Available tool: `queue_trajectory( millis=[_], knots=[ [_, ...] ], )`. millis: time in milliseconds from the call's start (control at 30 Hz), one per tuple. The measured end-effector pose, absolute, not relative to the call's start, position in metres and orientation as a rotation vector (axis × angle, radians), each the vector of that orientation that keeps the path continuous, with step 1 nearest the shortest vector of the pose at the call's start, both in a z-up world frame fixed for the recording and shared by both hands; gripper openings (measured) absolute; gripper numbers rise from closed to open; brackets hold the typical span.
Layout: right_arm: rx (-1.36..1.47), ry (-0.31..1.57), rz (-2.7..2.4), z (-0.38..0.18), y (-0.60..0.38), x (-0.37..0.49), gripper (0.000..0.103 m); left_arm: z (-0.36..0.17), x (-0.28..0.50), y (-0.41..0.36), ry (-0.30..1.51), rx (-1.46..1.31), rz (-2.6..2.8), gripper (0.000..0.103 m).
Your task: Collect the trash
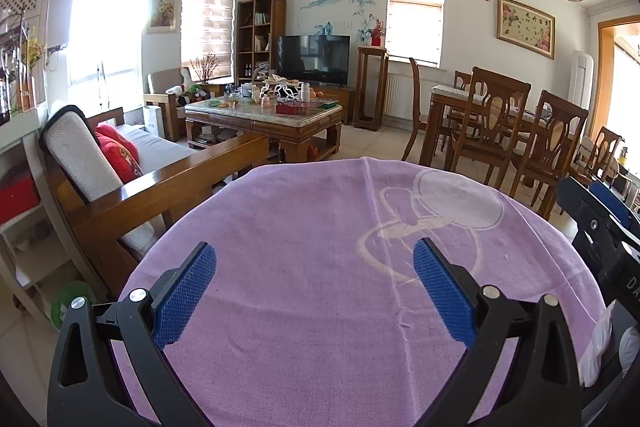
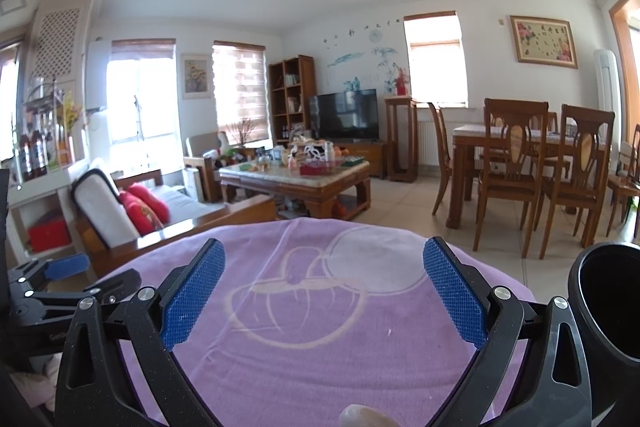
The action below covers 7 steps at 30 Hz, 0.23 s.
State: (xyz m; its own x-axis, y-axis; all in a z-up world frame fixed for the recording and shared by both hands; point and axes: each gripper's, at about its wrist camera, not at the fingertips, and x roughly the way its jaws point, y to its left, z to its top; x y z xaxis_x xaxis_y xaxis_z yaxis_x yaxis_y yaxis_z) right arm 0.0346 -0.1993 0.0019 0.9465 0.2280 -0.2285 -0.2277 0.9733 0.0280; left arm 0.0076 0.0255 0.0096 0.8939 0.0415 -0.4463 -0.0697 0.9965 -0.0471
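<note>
Nearby, the left tongs (image 1: 314, 285) and the right tongs (image 2: 323, 291) both stand wide and hold nothing, above a tabletop (image 1: 304, 211) covered with purple cloth. A white crumpled piece of trash (image 1: 598, 347) lies at the cloth's right edge, beside a black bin (image 2: 608, 311). Farther off stand a sofa (image 1: 132, 171) and a coffee table (image 1: 264, 115).

A pale rounded object (image 2: 362, 418) was cut off at the right wrist view's six o'clock edge — what it was could not be told. A black cylinder (image 2: 608, 303) ran off at four o'clock. In the left wrist view, white crumpled material (image 1: 598, 351) sat half-hidden at four o'clock behind the right gripper (image 1: 600, 223) — itself cropped. Items on the coffee table (image 1: 264, 115) were too small to identify.
</note>
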Motion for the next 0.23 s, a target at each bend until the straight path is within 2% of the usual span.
queue_trajectory(
  millis=[233],
  knots=[
    [0.003, 0.233, 0.232, 0.0019, -0.1982, 0.0343, 0.098, 0.0084, 0.0075, 0.0259, 0.463, -0.061, 0.057, 0.098]
  ],
)
